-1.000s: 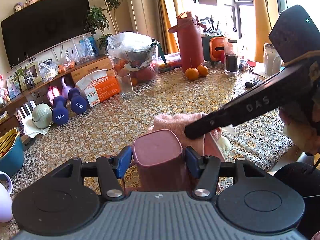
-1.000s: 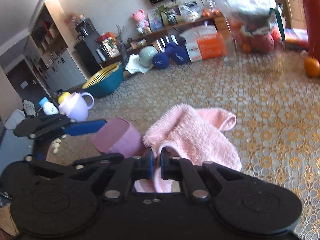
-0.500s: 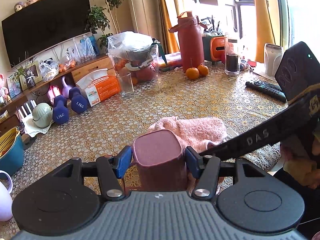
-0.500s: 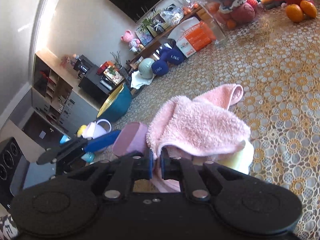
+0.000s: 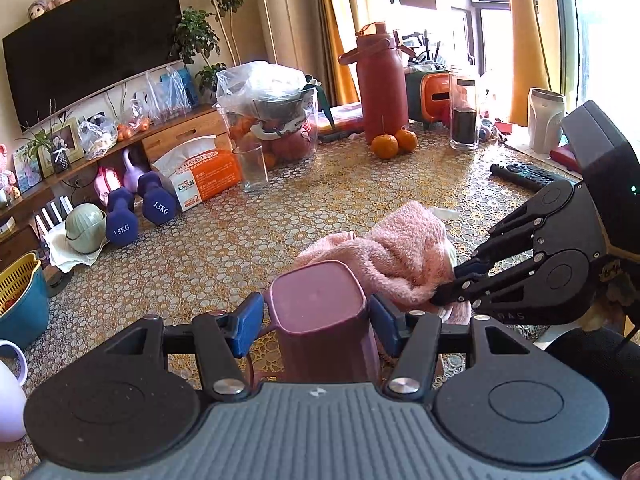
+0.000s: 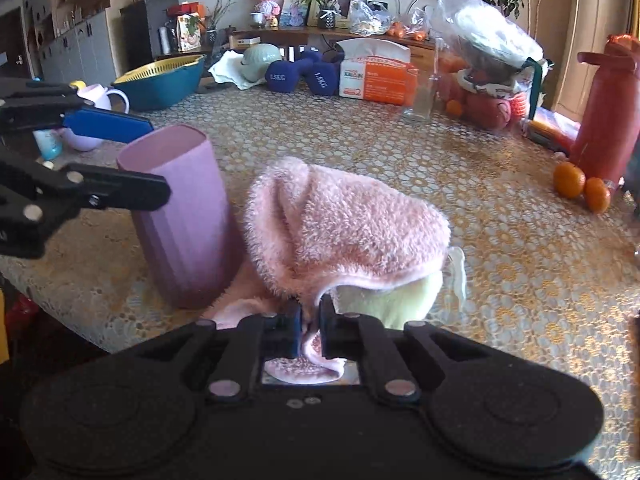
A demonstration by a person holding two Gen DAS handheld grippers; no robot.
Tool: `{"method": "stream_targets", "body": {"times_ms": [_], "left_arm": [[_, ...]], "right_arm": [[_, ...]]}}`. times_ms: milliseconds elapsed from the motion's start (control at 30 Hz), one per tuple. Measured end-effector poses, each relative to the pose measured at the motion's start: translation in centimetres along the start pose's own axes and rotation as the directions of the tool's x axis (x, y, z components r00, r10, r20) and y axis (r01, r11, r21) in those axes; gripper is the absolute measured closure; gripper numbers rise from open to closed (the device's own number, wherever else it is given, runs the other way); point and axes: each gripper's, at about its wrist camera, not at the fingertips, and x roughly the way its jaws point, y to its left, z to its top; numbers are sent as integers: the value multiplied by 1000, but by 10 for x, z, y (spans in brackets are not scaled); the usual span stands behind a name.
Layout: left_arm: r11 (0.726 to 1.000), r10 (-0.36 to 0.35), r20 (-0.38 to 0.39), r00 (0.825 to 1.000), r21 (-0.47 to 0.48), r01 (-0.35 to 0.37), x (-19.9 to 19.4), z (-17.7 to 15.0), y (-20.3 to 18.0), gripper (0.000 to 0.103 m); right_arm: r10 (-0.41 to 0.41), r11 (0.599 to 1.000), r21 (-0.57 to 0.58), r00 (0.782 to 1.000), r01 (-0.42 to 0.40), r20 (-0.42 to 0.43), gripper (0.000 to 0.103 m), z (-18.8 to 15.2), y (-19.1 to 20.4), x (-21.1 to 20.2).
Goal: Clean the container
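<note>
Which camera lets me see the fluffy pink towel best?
The right wrist view: the pink towel fills the middle, pinched by the right gripper, its yellow underside showing. In the left wrist view the purple container hides part of the towel.

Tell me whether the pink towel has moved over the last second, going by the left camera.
Yes. The pink towel, pinched by the right gripper, has lifted and shifted right, toward the remote; the purple cup between the left gripper's jaws stays put.

We read "1.5KG" on each blue dumbbell (image 5: pixel 122 222), "KAIXIN" on the orange tissue box (image 5: pixel 200 178) at the desk's far edge, and "DAS" on the right tongs (image 5: pixel 442 298).
</note>
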Motion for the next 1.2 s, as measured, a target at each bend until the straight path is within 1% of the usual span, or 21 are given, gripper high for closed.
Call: {"method": "stream_targets", "body": {"times_ms": [67, 100, 133, 200, 267, 300, 367, 433, 533, 600, 733, 767, 833, 900, 933, 967, 1033, 1067, 1133, 1167, 1200], "left_arm": [[1000, -1, 1, 1000, 18, 1, -2, 0, -1, 45], [1000, -6, 1, 1000, 27, 6, -3, 0, -1, 44], [999, -10, 1, 1000, 33, 10, -4, 0, -1, 43], [999, -17, 0, 1000, 40, 17, -5, 0, 0, 40], [999, -32, -10, 999, 39, 33, -5, 0, 1, 40], [999, -32, -15, 999, 39, 33, -5, -1, 1, 40], [999, -30, -21, 999, 42, 31, -4, -2, 1, 40], [999, -29, -16, 999, 40, 30, -4, -3, 1, 41], [999, -27, -13, 1000, 39, 28, -4, -3, 2, 44], [999, -30, -13, 999, 35, 31, -5, -2, 3, 45], [999, -37, -9, 999, 35, 38, -5, -2, 2, 45], [999, -38, -8, 999, 37, 39, -4, -2, 1, 45], [998, -38, -6, 999, 39, 38, -4, -1, 0, 45], [998, -41, -3, 999, 36, 41, -4, -1, 1, 45], [998, -43, -3, 999, 35, 43, -4, -1, 1, 45], [998, -44, -4, 999, 36, 44, -4, -2, 2, 46], [998, -40, -5, 999, 39, 40, -4, -2, 2, 48], [998, -41, -5, 999, 40, 41, -4, -1, 2, 48], [998, -40, -6, 999, 41, 40, -4, -1, 2, 48], [998, -38, -6, 999, 43, 38, -4, -1, 3, 48], [998, -35, -7, 999, 44, 35, -4, -1, 2, 48]], "right_arm": [[-66, 998, -24, 998, 66, 4, 94, -2, -4, -1], [-74, 997, -10, 997, 74, 7, 92, -2, -9, -4], [-54, 998, 23, 998, 54, 16, 93, -2, -14, -8], [30, 993, 114, 999, -34, 40, 94, -2, -25, -18], [124, 968, 209, 988, -140, 88, 94, -2, -33, -31], [179, 944, 259, 976, -205, 122, 94, -2, -37, -36], [250, 896, 327, 951, -299, 183, 94, 0, -41, -42], [297, 852, 375, 927, -366, 230, 94, 4, -42, -43], [356, 778, 437, 890, -452, 285, 94, 10, -43, -36], [383, 722, 486, 870, -492, 311, 94, 13, -43, -27], [415, 601, 598, 847, -530, 333, 92, 4, -43, -9], [424, 580, 611, 840, -539, 339, 92, 1, -43, -6], [438, 551, 624, 829, -554, 349, 92, -4, -43, -2], [445, 535, 628, 821, -565, 358, 92, -7, -45, 2], [449, 531, 633, 820, -564, 355, 92, -8, -46, 5], [448, 536, 638, 827, -553, 340, 92, -10, -46, 8], [443, 554, 651, 846, -519, 297, 93, -14, -46, 18], [435, 577, 652, 861, -492, 265, 93, -16, -45, 22], [393, 674, 607, 900, -422, 190, 93, -16, -38, 24], [362, 734, 561, 919, -383, 153, 93, -14, -34, 22], [321, 797, 502, 940, -335, 118, 88, -11, -28, 18]]}}
